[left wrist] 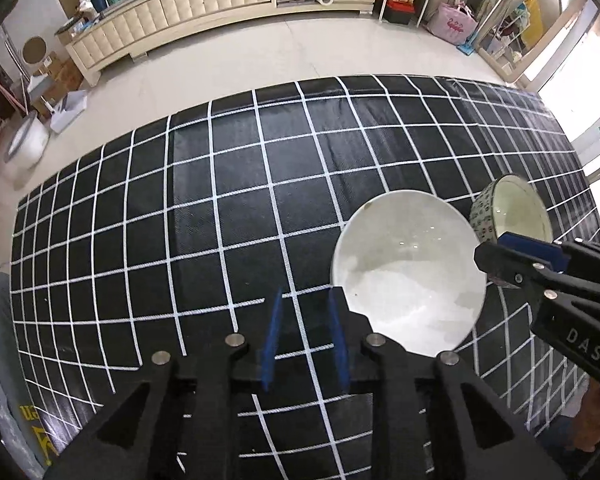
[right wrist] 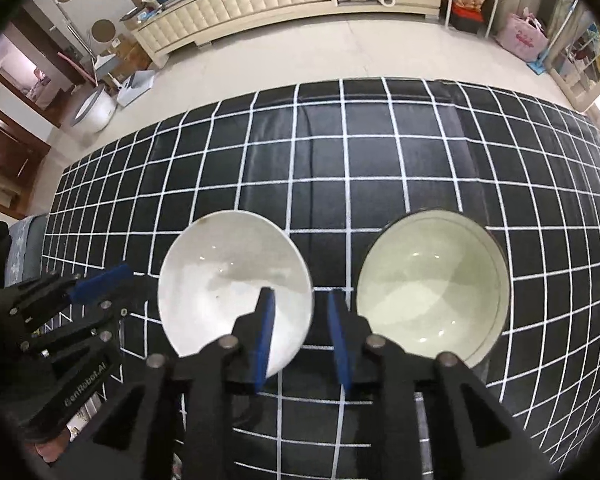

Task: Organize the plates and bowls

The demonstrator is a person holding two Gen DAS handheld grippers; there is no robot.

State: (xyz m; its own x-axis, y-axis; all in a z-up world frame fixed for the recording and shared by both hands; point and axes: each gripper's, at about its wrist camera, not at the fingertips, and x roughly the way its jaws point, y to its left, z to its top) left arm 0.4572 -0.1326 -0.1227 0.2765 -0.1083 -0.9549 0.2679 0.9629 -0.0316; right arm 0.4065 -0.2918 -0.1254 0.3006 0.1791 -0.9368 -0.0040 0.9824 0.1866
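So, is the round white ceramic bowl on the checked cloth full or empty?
Empty. The right wrist view looks straight into the round white ceramic bowl, and only its bare glossy inside with light reflections shows.

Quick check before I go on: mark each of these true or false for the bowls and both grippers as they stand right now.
1. Two bowls sit apart on the checked cloth. True: the white bowl and the patterned bowl have a gap between them.
2. The bowls are stacked. False: they stand side by side.
3. The right gripper grips the patterned bowl. False: its jaws are open and empty, between the bowls.
4. The left gripper is empty. True.
5. Both bowls hold food. False: both look empty.
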